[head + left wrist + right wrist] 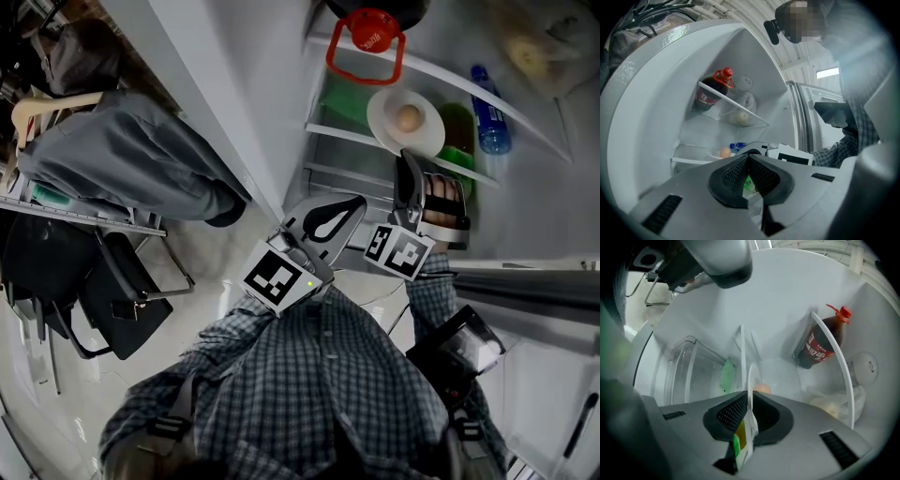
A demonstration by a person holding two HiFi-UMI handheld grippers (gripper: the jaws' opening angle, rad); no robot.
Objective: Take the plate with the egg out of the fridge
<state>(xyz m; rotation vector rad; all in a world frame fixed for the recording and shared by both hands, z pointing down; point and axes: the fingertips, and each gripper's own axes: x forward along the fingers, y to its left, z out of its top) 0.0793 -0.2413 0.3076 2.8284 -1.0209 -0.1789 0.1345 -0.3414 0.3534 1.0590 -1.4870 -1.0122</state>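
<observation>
Non-task clutter, head view: dark soda bottle, red cap and red carry loop, at the top. Right of it, a clear bag with something pale inside. Lower down, a blue-capped bottle lies tilted, just beside a green container. Outside, left: grey garment on a wooden hanger, black chair below it on a pale floor.

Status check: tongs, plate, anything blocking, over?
Right tongs shut on plate rim; left tongs shut, empty. Egg on plate, on shelf. Blue bottle alongside, apart.
</observation>
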